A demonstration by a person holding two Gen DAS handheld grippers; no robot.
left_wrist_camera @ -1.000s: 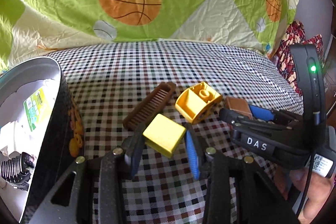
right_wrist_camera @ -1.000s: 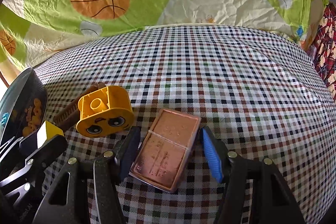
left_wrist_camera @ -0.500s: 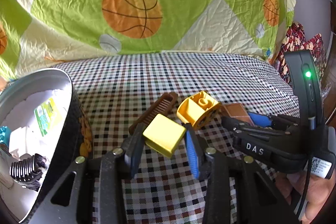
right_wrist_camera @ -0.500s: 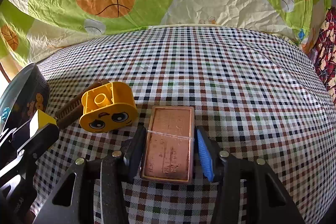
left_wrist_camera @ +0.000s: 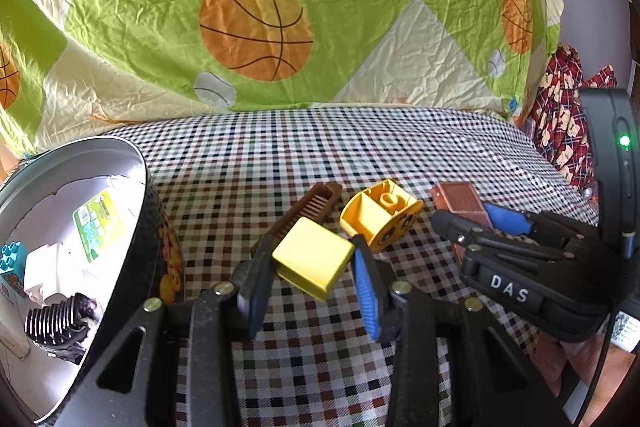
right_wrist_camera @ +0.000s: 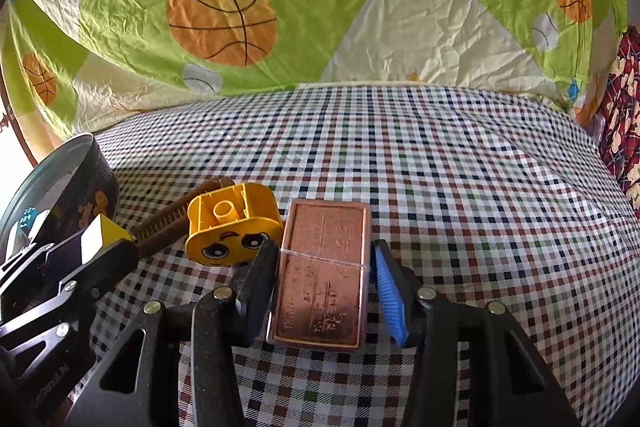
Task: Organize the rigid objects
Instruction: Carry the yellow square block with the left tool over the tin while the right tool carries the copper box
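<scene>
Metal tin (left_wrist_camera: 136,163): stood at the far left on the checked cloth (left_wrist_camera: 320,147), open, black outside with orange figures; a teal brick (left_wrist_camera: 10,259), white pieces and a black ribbed part (left_wrist_camera: 56,319) lay inside.
Left gripper (left_wrist_camera: 308,267): jaws pinched a yellow block (left_wrist_camera: 312,263), pads pressed on both its sides, held above the cloth just right of the tin.
Comb (left_wrist_camera: 304,211): brown, flat on the cloth behind the yellow block, slanting away toward the upper right.
Face brick (right_wrist_camera: 232,227): orange-yellow, tipped on its side, printed eyes toward the right camera, touching or just beside the comb.
Right gripper (right_wrist_camera: 320,279): jaws had just been closing and now clamped a copper case (right_wrist_camera: 320,275) by its long sides, flat face up, just right of the face brick.
Sheet (right_wrist_camera: 320,7): green and cream with basketballs, hung behind the cloth.
Red fabric (right_wrist_camera: 624,107): patterned, at the far right edge.
</scene>
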